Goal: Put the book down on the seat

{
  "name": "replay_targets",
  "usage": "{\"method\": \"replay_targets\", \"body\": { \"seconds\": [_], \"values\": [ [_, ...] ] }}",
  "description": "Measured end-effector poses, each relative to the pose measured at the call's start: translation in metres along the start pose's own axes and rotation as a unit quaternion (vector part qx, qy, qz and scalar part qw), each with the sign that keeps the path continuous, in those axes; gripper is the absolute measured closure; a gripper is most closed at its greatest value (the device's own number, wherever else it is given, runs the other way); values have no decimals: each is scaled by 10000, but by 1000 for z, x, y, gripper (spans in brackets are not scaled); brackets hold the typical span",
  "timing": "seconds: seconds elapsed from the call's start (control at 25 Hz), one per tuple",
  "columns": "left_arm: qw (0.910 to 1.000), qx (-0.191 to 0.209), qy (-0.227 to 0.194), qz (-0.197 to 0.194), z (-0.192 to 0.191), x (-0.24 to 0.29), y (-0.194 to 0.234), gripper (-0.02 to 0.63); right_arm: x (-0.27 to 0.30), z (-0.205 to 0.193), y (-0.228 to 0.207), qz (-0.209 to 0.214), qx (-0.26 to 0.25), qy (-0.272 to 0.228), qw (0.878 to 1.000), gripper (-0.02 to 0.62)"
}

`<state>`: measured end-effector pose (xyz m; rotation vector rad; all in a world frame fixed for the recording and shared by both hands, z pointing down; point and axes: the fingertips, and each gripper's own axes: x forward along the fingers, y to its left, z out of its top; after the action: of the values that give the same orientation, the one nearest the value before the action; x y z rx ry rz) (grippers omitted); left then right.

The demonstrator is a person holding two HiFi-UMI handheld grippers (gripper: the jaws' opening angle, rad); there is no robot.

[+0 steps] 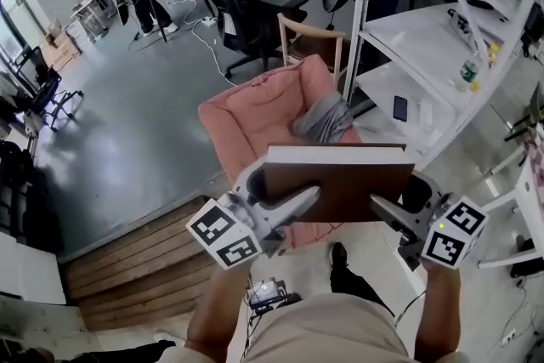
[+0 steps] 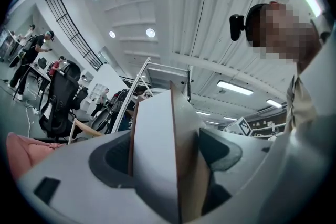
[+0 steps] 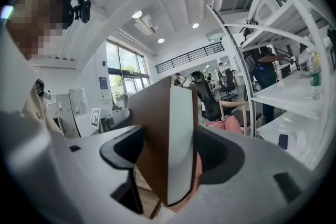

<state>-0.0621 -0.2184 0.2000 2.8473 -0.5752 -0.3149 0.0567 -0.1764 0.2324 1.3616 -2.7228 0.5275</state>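
The left gripper [image 1: 280, 193] and right gripper [image 1: 399, 201] are each clamped on one short end of the brown-covered book [image 1: 340, 183]. The book hangs level in the air over the front edge of the pink armchair [image 1: 246, 119], clear of the seat. Only the gripper views show the white page block wedged between the pads [image 2: 113, 157]. The head view alone shows a grey cloth [image 1: 325, 119] at the seat's right back corner. The white shelf rack [image 1: 408, 38] stands just beside the chair's right edge, and open grey floor [image 1: 127, 140] lies to its left.
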Motion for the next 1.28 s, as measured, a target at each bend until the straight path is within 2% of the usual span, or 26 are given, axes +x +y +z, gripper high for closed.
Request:
{"method": "replay_targets", "body": {
  "seconds": [0.2,0.84,1.04,1.28],
  "values": [
    [9999,-40,108,82,-18,35,27,261,15,-5,-45,31,154,118,9998,287],
    [9964,-217,587,573,-101,116,116,226,64,-57,-166,-70,887,446,9950,290],
    [9932,-464,841,654,-140,140,149,222,82,-83,-207,-174,1159,604,9913,291],
    [9868,-875,1120,770,-204,162,189,216,101,-128,-255,-380,1584,853,9829,293]
  ]
}}
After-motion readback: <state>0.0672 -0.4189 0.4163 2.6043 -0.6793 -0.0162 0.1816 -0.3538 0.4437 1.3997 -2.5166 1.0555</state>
